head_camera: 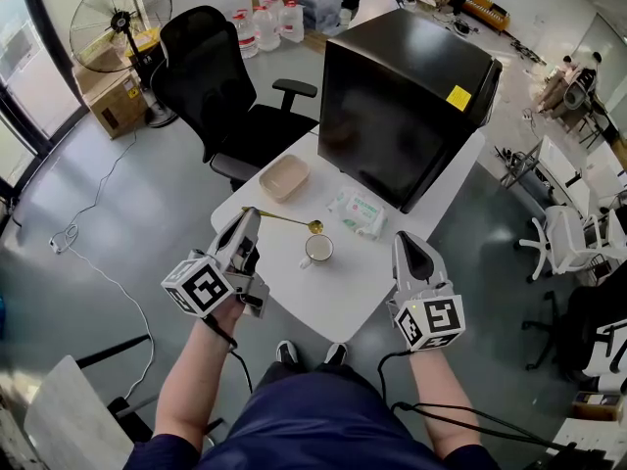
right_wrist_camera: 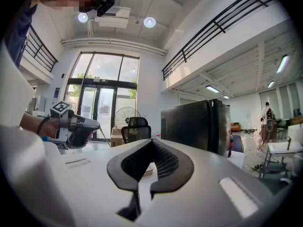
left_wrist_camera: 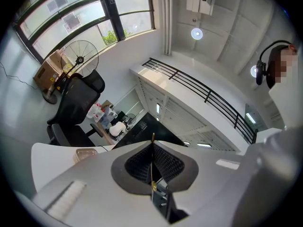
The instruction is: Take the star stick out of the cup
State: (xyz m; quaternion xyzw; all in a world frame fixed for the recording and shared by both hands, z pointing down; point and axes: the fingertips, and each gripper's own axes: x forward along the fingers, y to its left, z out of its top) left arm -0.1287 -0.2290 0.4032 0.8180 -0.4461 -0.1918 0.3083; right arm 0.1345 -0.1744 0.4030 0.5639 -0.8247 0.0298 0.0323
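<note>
A thin gold stick [head_camera: 279, 218] with a star-shaped end [head_camera: 315, 227] is held roughly level above the white table [head_camera: 338, 297]. My left gripper [head_camera: 251, 215] is shut on its other end. The star end hovers just beyond the far rim of the white cup [head_camera: 318, 250], outside it. In the left gripper view the stick [left_wrist_camera: 152, 167] runs as a fine gold line between the shut jaws of that gripper [left_wrist_camera: 152, 144]. My right gripper [head_camera: 407, 245] stays to the right of the cup, apart from it, shut and holding nothing [right_wrist_camera: 151, 143].
A beige tray [head_camera: 284, 176] and a packet of wipes [head_camera: 357, 213] lie further back on the table. A big black box [head_camera: 402, 106] fills the table's far end. A black office chair [head_camera: 211, 86] stands at the left, with a fan [head_camera: 120, 13] behind it.
</note>
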